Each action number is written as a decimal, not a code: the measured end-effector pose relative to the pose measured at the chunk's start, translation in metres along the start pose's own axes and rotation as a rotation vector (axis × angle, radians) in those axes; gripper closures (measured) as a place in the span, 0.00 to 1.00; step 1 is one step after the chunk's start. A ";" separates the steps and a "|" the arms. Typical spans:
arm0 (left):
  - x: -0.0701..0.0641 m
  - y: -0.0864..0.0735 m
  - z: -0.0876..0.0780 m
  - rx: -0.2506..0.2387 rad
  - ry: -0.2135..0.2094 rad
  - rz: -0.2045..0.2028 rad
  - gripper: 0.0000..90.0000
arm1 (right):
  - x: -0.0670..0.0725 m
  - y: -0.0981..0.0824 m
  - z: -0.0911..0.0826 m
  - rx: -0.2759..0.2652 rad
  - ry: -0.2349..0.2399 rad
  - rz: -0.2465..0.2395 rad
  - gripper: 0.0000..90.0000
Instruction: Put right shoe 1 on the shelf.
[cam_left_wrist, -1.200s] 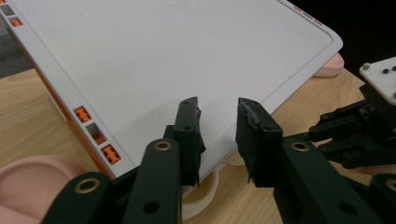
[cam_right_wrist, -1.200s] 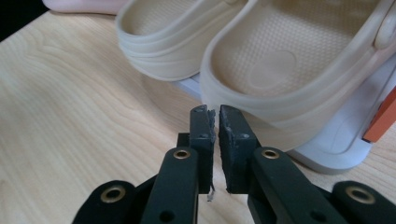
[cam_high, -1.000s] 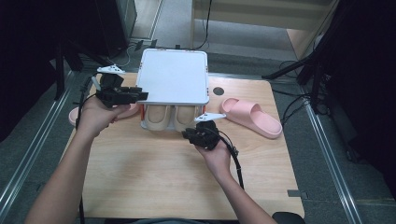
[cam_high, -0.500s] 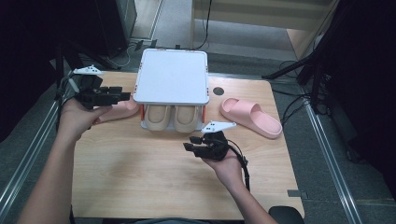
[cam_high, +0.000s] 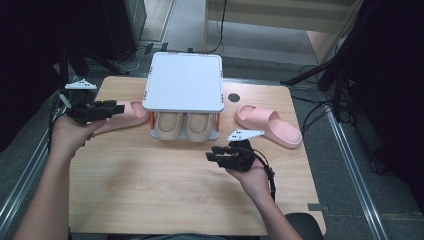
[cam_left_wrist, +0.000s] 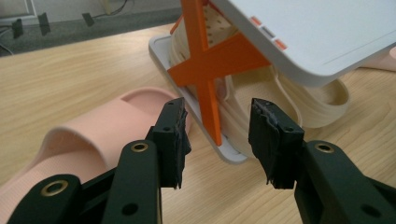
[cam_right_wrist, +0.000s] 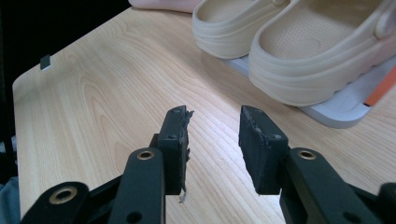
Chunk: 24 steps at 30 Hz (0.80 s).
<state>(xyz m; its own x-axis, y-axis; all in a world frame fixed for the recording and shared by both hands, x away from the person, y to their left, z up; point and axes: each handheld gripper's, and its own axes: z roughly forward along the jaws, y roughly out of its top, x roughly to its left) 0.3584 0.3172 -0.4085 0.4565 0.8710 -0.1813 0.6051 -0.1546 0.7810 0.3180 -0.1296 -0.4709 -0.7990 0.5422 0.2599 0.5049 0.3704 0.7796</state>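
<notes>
Reaching toward the soft pink slipper with the wide strap (cam_high: 122, 114), the left gripper (cam_high: 111, 108) hangs at the left edge of the light wooden table (cam_high: 150, 190). Since a second ago this hand has slid away from the little white shoe rack with orange crossed legs (cam_high: 183, 82) and sunk lower, out to where the pink slipper lies just left of the rack. Its jaws have just been closing a little, but they are spread apart with nothing between them. In the left gripper view the slipper lies just beyond the left jaw tip, and the rack's orange cross shows in the gap farther off.

The right gripper (cam_high: 216, 154) has backed away from the rack's front toward the person. It hangs over bare wood. Its jaws have just been closing a little too, yet they stand spread and hold nothing.

Two cream rubber clogs (cam_high: 185, 125) sit side by side on the rack's bottom shelf. A second pink slipper (cam_high: 270, 125) lies on the table to the right, well apart from the first.

So the clogs look put away, and the pink slippers seem to be next. The left gripper is likely to go first. No slipper is pinched yet.
</notes>
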 end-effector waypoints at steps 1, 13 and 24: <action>0.002 -0.002 0.001 -0.001 0.004 -0.007 0.62 | 0.001 0.000 0.002 0.008 0.003 -0.001 0.70; 0.034 -0.027 0.010 0.034 0.048 -0.034 0.59 | 0.010 0.001 0.010 0.008 0.005 -0.032 0.70; 0.068 -0.047 0.014 0.048 0.075 -0.077 0.93 | 0.013 0.001 0.016 0.026 0.019 -0.031 0.71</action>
<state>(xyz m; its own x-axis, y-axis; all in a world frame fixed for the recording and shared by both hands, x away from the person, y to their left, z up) 0.3701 0.3768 -0.4661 0.3579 0.9136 -0.1931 0.6677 -0.1058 0.7368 0.3134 -0.1096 -0.4759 -0.8204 0.5160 0.2462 0.4877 0.4068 0.7725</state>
